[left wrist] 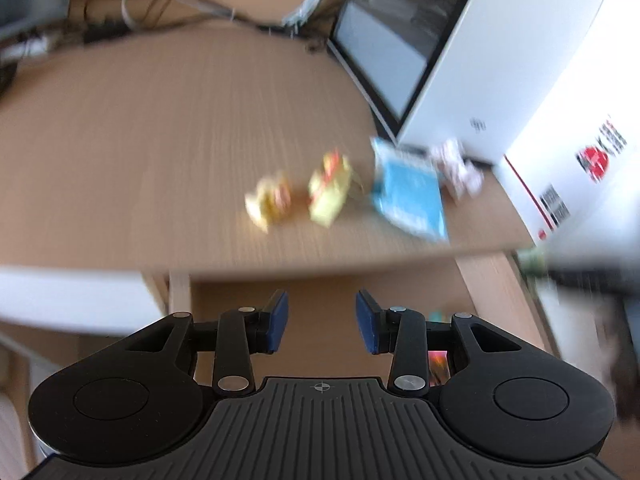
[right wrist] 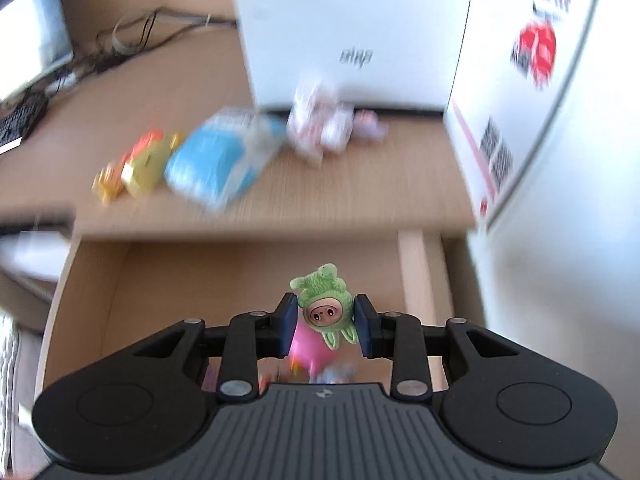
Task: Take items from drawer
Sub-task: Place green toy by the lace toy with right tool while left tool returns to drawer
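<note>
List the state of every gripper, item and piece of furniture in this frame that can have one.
Left gripper: open, empty.
Right gripper: shut on small green-hooded pink doll, held above the drawer.
Wooden drawer: pulled open below the desk edge.
Blue plastic packet: lying flat on the light wooden desk.
Two yellow-orange toys: resting on the desk, side by side.
White-pink toy: on the desk against the white box.
Monitor: too blurred to tell.

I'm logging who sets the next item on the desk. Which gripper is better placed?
Right. The right gripper is shut on the green-hooded doll, above the drawer. The left gripper is open, holding nothing.
</note>
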Tool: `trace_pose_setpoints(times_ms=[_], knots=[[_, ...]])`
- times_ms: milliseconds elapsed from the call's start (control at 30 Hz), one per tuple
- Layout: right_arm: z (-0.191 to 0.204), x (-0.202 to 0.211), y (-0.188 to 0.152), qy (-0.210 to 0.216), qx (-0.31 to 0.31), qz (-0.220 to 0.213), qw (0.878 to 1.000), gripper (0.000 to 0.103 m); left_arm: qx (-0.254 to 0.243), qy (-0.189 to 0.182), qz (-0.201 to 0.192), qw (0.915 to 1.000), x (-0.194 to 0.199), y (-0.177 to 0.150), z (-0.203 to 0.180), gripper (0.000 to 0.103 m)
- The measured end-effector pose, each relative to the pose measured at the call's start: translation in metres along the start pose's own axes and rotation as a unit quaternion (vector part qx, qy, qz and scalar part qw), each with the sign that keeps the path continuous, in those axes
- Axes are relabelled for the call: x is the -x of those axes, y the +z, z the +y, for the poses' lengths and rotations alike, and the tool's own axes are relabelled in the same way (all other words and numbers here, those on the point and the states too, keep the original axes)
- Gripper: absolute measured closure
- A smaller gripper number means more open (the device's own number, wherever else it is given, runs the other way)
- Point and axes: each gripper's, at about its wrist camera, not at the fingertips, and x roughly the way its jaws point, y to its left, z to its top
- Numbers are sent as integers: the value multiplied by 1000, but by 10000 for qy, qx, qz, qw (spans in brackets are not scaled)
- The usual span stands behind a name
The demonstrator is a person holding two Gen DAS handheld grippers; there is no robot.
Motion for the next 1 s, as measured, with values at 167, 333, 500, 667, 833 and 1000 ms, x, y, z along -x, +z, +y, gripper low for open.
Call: trace_pose_setpoints(times_ms=[167, 333, 500, 667, 833, 1000], knots=[[-10, -15, 46, -135, -178, -493, 9985, 73, -25, -216, 496, 9985, -7, -32, -5, 62], [-17, -39, 70, -1, -356, -617, 9975, 67, -74, -322, 852, 9958, -13, -50, -8, 62], [-19, -42, 56, -16, -592, -477, 9971, 51, -62, -366, 1083, 9934, -20, -61, -7, 62], [-13, -25, 16, 10, -696, -310, 9971, 46, -302, -433, 1334, 9897, -32, -66, -17, 62], [0, -11, -33, 116, -713, 60, 9974, 40, -597, -617, 1615, 9831, -44, -72, -32, 62], [1, -5, -66, 4, -996, 379, 9943, 36, -870, -746, 1664, 9794, -48, -72, -45, 62]])
